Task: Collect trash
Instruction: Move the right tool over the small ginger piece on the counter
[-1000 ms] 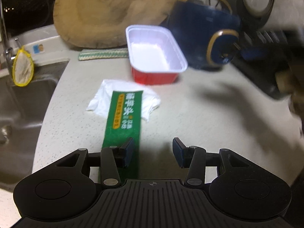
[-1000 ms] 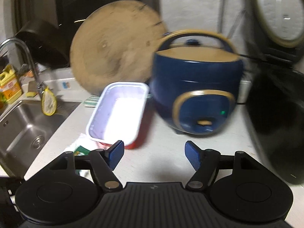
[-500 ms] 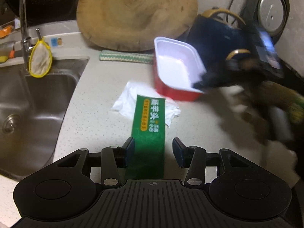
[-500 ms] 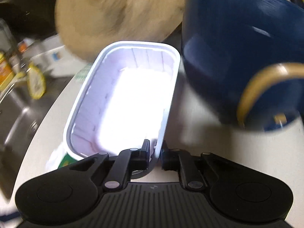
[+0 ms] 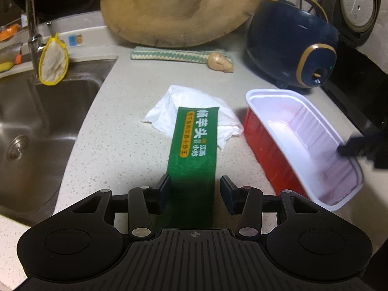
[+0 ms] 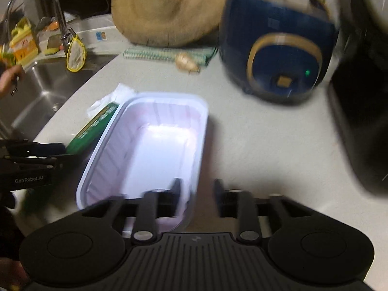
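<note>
A long green packet (image 5: 196, 140) lies flat on the counter, partly on a crumpled white tissue (image 5: 184, 101). My left gripper (image 5: 196, 190) is open and straddles the packet's near end, its left pad against the packet's edge. To the right stands an empty tray, red outside and white inside (image 5: 266, 150). My right gripper (image 6: 197, 194) is over the tray's (image 6: 167, 95) near right wall, one finger inside and one outside. Its jaws are opening and the pads are off the rim. The packet (image 6: 97, 123) and tissue (image 6: 116, 92) show left of the tray.
A steel sink (image 5: 36, 121) with a faucet and a yellow-rimmed strainer (image 5: 53, 63) lies to the left. At the back are a round wooden board (image 5: 179, 7), a striped cloth (image 5: 169, 55), a piece of ginger (image 5: 219, 63) and a blue cooker (image 5: 291, 48). A black appliance (image 5: 359, 92) stands at the right.
My right gripper shut on the tray's rim, drew the tray forward and to the right, and has now parted its jaws. My left gripper shifted until its fingers straddle the green packet.
</note>
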The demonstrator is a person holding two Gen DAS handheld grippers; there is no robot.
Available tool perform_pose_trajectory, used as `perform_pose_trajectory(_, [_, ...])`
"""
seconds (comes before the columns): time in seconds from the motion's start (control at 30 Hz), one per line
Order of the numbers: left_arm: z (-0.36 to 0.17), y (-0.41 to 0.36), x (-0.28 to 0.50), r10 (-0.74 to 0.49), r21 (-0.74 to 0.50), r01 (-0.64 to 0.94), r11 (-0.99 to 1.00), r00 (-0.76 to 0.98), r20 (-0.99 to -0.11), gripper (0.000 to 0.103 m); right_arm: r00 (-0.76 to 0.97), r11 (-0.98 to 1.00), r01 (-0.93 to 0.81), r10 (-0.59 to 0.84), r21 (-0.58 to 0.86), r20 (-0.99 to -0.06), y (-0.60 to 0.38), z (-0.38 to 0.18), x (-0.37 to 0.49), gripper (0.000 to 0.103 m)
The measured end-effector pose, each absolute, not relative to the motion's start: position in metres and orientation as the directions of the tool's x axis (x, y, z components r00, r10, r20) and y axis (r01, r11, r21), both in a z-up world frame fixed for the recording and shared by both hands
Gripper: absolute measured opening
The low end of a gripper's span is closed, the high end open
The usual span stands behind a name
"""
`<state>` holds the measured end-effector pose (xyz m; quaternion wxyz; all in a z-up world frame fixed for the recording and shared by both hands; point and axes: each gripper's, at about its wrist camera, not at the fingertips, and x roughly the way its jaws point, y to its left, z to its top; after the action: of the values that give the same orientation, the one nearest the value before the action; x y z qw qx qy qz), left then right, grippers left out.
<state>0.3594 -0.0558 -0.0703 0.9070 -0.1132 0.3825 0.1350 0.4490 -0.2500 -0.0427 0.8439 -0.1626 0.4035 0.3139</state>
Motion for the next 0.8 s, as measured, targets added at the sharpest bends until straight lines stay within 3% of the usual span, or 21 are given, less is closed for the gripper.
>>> perform_pose_trajectory(0.03, [-0.071,-0.056,0.359,0.158,-0.103,-0.334,0.937,0.668,-0.727,0.047,0.496,0.745,-0.666,0.409,-0.034,-0.766,-0.250,-0.034,0.451,0.053])
perform_pose_trajectory(0.2, [-0.067,-0.045,0.352,0.133,-0.169,-0.366,0.915,0.671,-0.729,0.028,0.447,0.708,-0.703,0.514,0.068,-0.732,-0.205,0.013,0.494,0.064])
perform_pose_trajectory(0.33, [-0.063,-0.046,0.345,0.129,-0.196,-0.388,0.901,0.669,-0.732,0.027,0.345,0.696,-0.702,0.519,0.152,-0.782,-0.123,0.013,0.557,0.065])
perform_pose_trajectory(0.5, [-0.063,-0.050,0.351,0.111,-0.216,-0.402,0.890,0.649,-0.753,0.031,0.422,0.739,-0.673,0.341,-0.037,-0.840,-0.025,-0.032,0.614,0.065])
perform_pose_trajectory(0.7, [-0.061,-0.048,0.355,0.077,-0.232,-0.391,0.891,0.633,-0.770,0.033,0.471,0.771,-0.610,0.166,-0.183,-0.866,0.011,-0.084,0.654,0.060])
perform_pose_trajectory(0.8, [-0.062,-0.047,0.355,0.064,-0.243,-0.385,0.890,0.635,-0.770,0.033,0.442,0.757,-0.635,0.194,-0.153,-0.876,0.010,-0.086,0.657,0.043])
